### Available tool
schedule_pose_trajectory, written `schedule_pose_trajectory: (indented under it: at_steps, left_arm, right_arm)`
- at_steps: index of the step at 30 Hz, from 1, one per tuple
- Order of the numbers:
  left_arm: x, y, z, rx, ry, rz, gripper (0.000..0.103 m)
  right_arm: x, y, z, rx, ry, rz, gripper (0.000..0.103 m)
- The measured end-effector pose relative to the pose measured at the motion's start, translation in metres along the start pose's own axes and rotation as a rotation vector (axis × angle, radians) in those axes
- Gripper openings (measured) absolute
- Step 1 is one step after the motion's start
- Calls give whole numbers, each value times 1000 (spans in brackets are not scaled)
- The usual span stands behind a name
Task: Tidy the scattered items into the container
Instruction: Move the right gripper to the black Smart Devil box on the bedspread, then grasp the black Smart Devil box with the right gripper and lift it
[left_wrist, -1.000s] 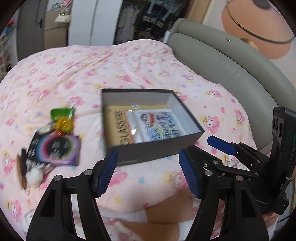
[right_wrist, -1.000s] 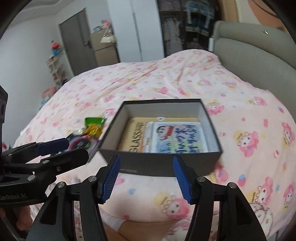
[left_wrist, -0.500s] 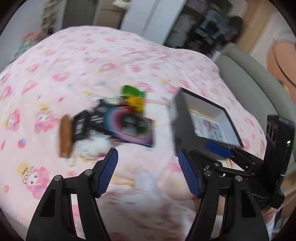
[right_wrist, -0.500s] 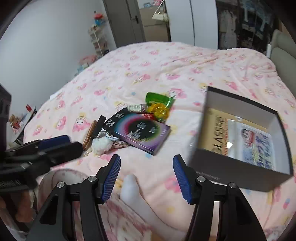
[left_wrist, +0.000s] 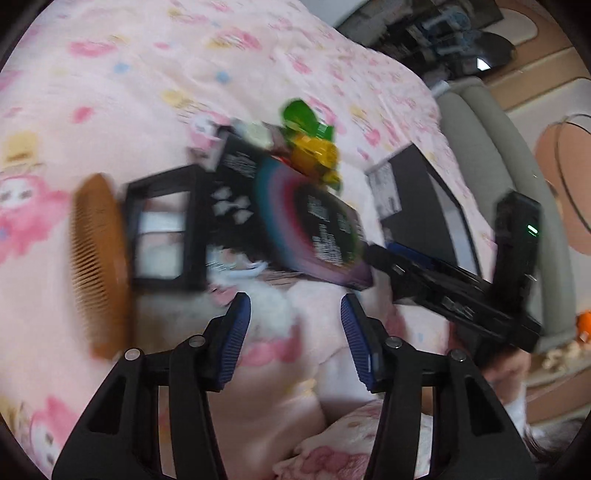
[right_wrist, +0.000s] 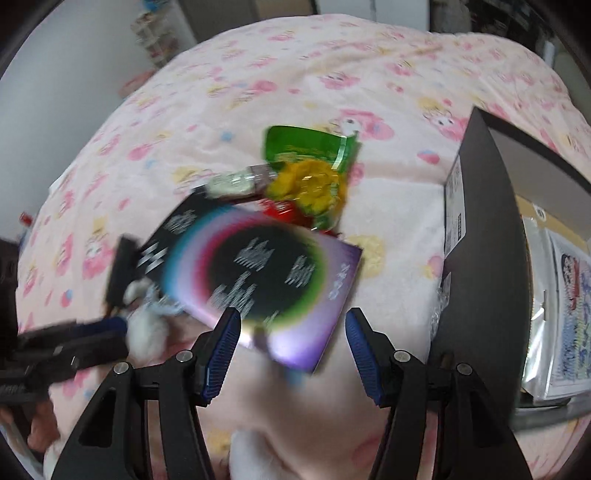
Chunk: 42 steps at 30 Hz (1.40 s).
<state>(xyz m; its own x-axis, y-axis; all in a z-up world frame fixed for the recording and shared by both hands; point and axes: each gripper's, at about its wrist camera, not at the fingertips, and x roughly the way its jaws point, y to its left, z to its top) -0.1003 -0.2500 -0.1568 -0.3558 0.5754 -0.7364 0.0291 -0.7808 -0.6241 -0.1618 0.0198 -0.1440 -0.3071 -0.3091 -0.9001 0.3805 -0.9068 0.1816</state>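
Both grippers hang spread and empty over the pink blanket (right_wrist: 295, 66): the right gripper (right_wrist: 291, 341) above the purple-ringed black booklet (right_wrist: 258, 269), the left gripper (left_wrist: 295, 325), jaws just narrowing, above a white pompom (left_wrist: 273, 314). Right of the pile stands the dark open box (right_wrist: 476, 258); a black frame (left_wrist: 166, 229), brown comb (left_wrist: 98, 258) and green snack packet (right_wrist: 306, 147) lie alongside.

Scattered clutter (right_wrist: 258, 273) beside open dark box (right_wrist: 476, 258)

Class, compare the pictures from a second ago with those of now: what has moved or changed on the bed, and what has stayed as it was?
Both hand-held grippers swung from the box over to the pile of loose items. The left hand-held gripper has just been closing its jaws around the white fluffy ball, not yet pinching it. The right hand-held gripper hangs open over the purple packet. The comb, the sweets and the box lie unmoved.
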Motion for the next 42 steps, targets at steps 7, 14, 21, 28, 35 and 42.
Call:
schedule_pose_trajectory:
  at_steps: [7, 14, 21, 28, 35, 42]
  left_arm:
    - [19, 3, 25, -26, 45, 14, 55]
    - [17, 13, 27, -97, 5, 1, 55]
    - [25, 15, 27, -116, 64, 40, 55]
    - [-1, 21, 16, -128, -12, 67, 57]
    - [-1, 21, 16, -124, -27, 51, 56]
    - [9, 25, 23, -134, -26, 46, 56]
  right_arm:
    - [27, -15, 1, 70, 13, -24, 57]
    - [34, -24, 2, 153, 124, 155, 62]
    - [25, -1, -6, 26, 116, 170, 50]
    - [-20, 51, -30, -252, 49, 193, 44]
    - [12, 16, 29, -97, -28, 102, 44]
    - [54, -14, 49, 26, 22, 176, 47]
